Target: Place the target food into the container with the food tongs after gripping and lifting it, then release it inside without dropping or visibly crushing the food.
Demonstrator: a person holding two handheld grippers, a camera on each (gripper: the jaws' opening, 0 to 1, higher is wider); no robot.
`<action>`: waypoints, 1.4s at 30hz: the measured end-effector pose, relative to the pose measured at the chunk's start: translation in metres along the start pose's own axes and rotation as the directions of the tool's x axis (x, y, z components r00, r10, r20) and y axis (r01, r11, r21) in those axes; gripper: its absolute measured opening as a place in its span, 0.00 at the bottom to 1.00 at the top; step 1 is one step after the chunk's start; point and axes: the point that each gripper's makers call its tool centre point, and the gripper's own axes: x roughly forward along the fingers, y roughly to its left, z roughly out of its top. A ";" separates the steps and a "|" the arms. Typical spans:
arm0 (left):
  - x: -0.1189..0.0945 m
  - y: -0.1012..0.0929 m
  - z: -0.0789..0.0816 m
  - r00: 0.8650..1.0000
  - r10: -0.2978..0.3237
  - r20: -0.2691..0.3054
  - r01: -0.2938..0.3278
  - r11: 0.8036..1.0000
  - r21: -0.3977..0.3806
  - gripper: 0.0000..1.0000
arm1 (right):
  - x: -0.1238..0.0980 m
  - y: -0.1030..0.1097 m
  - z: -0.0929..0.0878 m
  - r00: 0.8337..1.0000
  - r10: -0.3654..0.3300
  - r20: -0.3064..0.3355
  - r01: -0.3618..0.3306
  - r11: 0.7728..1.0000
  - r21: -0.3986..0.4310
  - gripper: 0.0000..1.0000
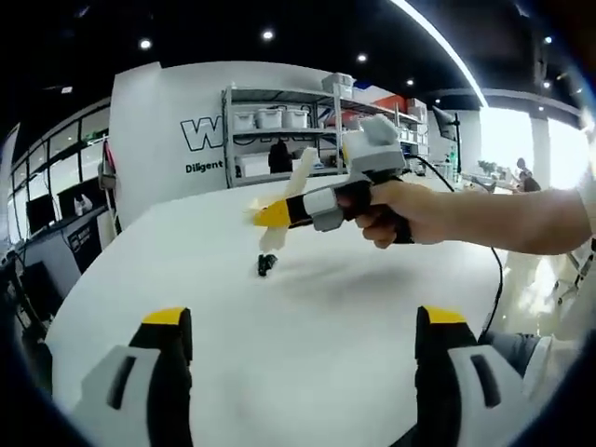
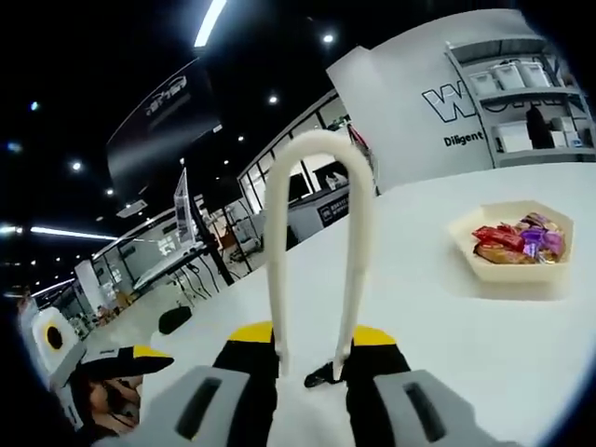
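The left gripper (image 1: 300, 346) hangs over a broad white tabletop (image 1: 307, 317), its 2 yellow-tipped black jaws set wide apart with nothing between them. In the left gripper view a person's hand (image 1: 386, 212) holds the right gripper (image 1: 270, 216) out above the table, and a pair of cream plastic food tongs (image 1: 300, 177) sticks out of it at a slant. A small dark object (image 1: 266, 264) lies on the table just below that gripper; it is too small to tell what it is.

In the right gripper view the right gripper's jaws are closed against the 2 arms of the cream tongs (image 2: 317, 251), whose looped end rises up the middle of the picture. To the right, well apart from the tongs, a cream hexagonal container (image 2: 512, 240) sits on the white table and holds red and purple wrapped foods (image 2: 517, 240).

The room is a large hall with a dark ceiling, round spot lamps and long light strips. A white wall with black lettering (image 1: 200, 140) stands behind the table, beside a metal shelf rack (image 1: 307, 126) loaded with white bins. Glass partitions and desks run along the left.
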 end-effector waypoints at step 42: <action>0.015 -0.027 0.006 0.997 -0.069 0.015 0.069 0.998 -0.004 0.95 | -0.055 -0.062 0.009 0.992 -0.128 0.005 0.128 0.990 -0.065 0.21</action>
